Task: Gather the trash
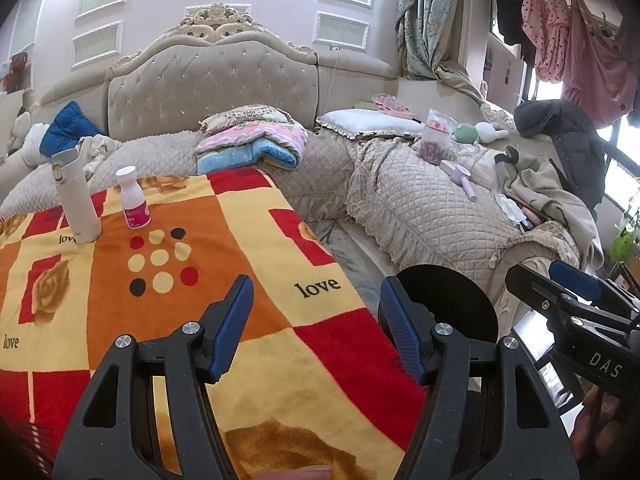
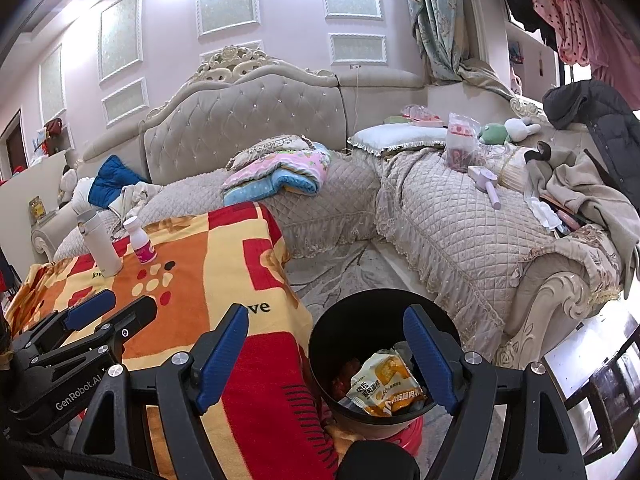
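Nearest the cameras, both tools stand with jaws apart and nothing between them: the left hand-held gripper [image 1: 316, 324] hangs over the near part of the blanket-covered tabletop [image 1: 168, 312], and the right hand-held gripper [image 2: 326, 356] hangs above the black bin [image 2: 320, 344] that stands on the floor just beside the tabletop's edge. The bin already holds trash: a yellow snack wrapper [image 2: 386, 384] lies on top, with something red beneath it that I cannot make out, so part of the collecting looks done. The bin's near rim is hidden behind the right tool's body, and in the left view only its dark round top shows behind a blue pad. The near and middle tabletop appears bare of litter. At its far end stand a white flask [image 1: 76, 200] and, just beside it, a small white bottle with a pink label [image 1: 134, 198]; both are upright, and whether the small bottle counts as trash I cannot tell, since its label is too small to read. Farther off, the quilted sofa [image 1: 420, 208] carries a clear plastic bag [image 1: 436, 136], a lilac brush-like thing [image 1: 460, 178] and heaped clothes; any of these might be left to gather, though that is only a guess. The fisheye corners are dark and cut off.
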